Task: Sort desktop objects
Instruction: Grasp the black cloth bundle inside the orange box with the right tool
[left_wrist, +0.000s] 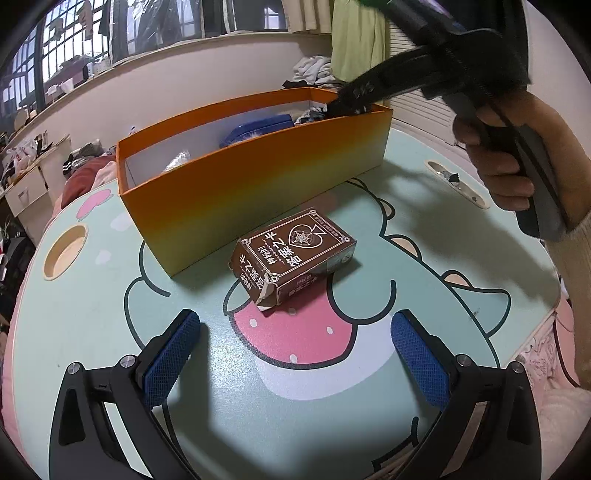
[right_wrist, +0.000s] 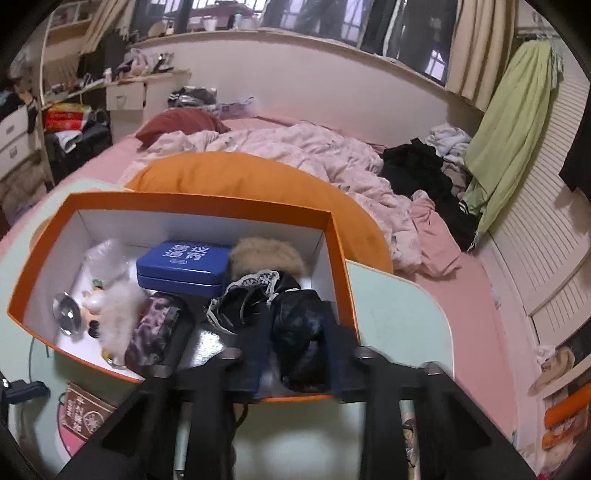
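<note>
A brown playing-card box (left_wrist: 295, 258) lies flat on the cartoon-printed table (left_wrist: 92, 314), just ahead of my left gripper (left_wrist: 295, 332), which is open wide and holds nothing. Behind it stands an orange box (left_wrist: 258, 177). My right gripper (left_wrist: 343, 101) points down over that box's right end. In the right wrist view the right gripper (right_wrist: 298, 332) is shut to a narrow gap over the orange box (right_wrist: 199, 201). A black fabric bundle (right_wrist: 291, 306) shows in that gap; blur hides whether it is pinched. The card box (right_wrist: 83, 410) peeks in at lower left.
Inside the box lie a blue tin (right_wrist: 184, 266), a tan fur ball (right_wrist: 266, 254), a purple pouch (right_wrist: 155, 325) and small toys. A person's hand (left_wrist: 498, 147) grips the right tool. An orange lid (right_wrist: 240, 173) and a bed with bedding lie beyond.
</note>
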